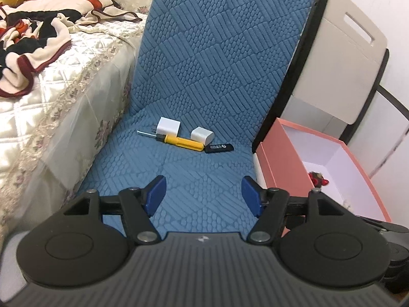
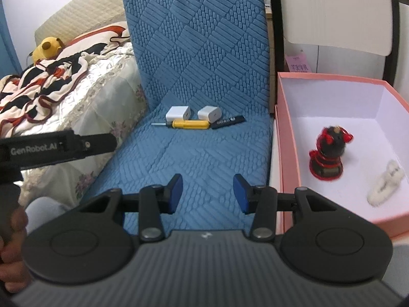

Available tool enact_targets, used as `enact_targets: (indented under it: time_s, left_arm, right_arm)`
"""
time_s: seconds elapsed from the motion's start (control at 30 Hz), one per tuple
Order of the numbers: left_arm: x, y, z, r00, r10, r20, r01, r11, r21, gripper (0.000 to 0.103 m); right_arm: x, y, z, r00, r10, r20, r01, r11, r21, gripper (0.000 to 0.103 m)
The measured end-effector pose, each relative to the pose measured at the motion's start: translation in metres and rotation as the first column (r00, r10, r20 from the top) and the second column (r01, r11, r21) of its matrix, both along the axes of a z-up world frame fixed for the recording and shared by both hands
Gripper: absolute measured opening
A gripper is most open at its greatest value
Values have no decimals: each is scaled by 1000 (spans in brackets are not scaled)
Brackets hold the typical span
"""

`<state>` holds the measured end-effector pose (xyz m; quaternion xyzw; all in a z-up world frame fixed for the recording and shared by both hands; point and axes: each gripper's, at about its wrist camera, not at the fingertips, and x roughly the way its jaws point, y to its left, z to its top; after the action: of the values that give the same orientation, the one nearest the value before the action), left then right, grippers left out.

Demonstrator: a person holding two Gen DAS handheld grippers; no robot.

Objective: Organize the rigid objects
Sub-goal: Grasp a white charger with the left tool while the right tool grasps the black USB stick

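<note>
- The yellow screwdriver (image 1: 180,141) is lying flat at the back of the blue chair seat (image 1: 194,179), close under the backrest, its thin metal tip pointing toward the bed (image 1: 64,81). It is looking light and stiff; the ribbed plastic handle is likely offering the surest hold, taken across its middle, since the round body may be rolling.
- Two white chargers (image 1: 169,126) (image 1: 202,135) are sitting just behind it, blocky, smooth and probably slippery on their glossy faces; gripping across the flat sides seems wisest.
- A black USB stick (image 1: 219,148) is resting by the handle's end, slim and low, so it is probably needing a shallow pinch.
- The seat cover is showing a soft quilted weave, giving little for things to slide on.
- The pink cardboard box (image 2: 286,138) is standing open beside the chair, white inside, holding a red-and-black figurine (image 2: 328,151) and a small white fuzzy item (image 2: 386,183).
- The left tool (image 1: 203,194) is hovering with its blue pads apart and empty, well short of the items.
- The right tool (image 2: 208,192) is likewise gaping on nothing.
</note>
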<state>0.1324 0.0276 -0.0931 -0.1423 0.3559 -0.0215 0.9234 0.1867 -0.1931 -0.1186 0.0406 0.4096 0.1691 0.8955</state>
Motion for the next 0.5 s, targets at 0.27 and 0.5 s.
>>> enact_targets:
  time_s: [0.27, 0.5]
  left_arm:
    - [55, 6, -23, 1000, -5, -7, 5, 1000, -11, 71]
    - [103, 16, -51, 1000, 14, -19, -13, 999, 39, 75]
  right_arm:
    - [39, 10, -16, 999, 12, 39, -12, 1000, 0, 46]
    - [73, 29, -33, 997, 48, 58, -48, 999, -9, 46]
